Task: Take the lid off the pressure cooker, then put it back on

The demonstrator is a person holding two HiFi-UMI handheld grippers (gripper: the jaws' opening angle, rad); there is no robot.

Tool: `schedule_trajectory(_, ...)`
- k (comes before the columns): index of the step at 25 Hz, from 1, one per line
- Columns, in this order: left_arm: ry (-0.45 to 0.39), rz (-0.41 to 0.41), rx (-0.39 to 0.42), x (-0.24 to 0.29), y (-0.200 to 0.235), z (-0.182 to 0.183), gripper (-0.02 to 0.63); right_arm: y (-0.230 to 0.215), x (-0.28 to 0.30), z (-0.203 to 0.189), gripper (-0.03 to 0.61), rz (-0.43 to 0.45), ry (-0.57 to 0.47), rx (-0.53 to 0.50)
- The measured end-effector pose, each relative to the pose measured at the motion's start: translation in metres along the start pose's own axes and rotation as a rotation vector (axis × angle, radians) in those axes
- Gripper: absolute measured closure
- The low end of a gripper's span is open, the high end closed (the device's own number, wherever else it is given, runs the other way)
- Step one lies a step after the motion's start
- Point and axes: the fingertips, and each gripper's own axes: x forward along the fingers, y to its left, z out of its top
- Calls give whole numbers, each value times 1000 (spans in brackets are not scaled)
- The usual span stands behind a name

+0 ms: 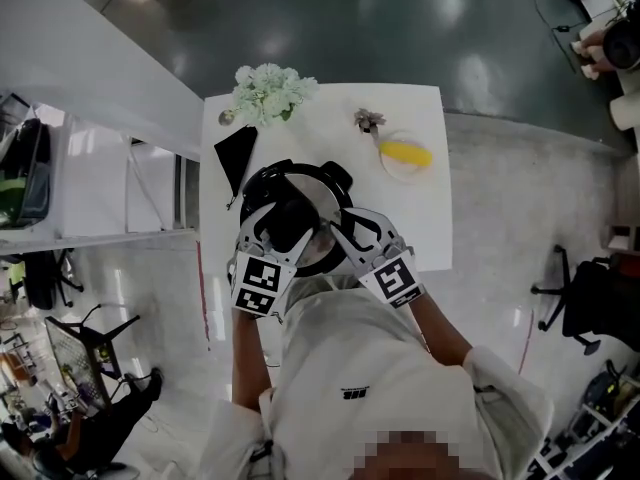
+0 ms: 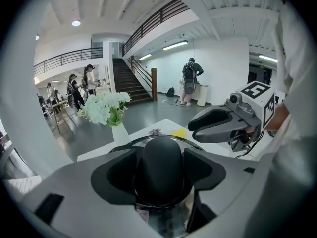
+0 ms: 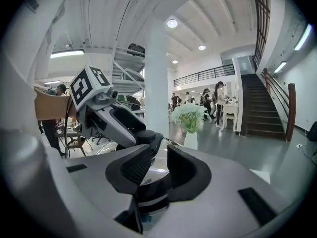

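Note:
The pressure cooker stands on the white table just in front of me, steel lid on, with black handles. My left gripper is down over it; in the left gripper view my left gripper is open wide, with the lid's black handle between its jaws. My right gripper comes in from the right. In its own view my right gripper has its jaws apart, with the shiny lid in the gap and a dark, steel-banded part low between them.
A vase of white flowers stands at the table's far edge. A flat black object lies at the left. At the far right, a plate holds a yellow banana, and a small dried sprig lies beside it. People stand far off in the hall.

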Motion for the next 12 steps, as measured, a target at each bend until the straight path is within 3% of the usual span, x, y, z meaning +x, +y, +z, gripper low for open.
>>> schedule_trajectory(6, 47, -37, -6, 10, 2, -11, 293, -1, 5, -2, 476, 13, 15, 16)
schedule_trajectory(12, 50, -110, 30, 15, -3, -15, 322, -2, 12, 0, 476, -39, 35, 40)
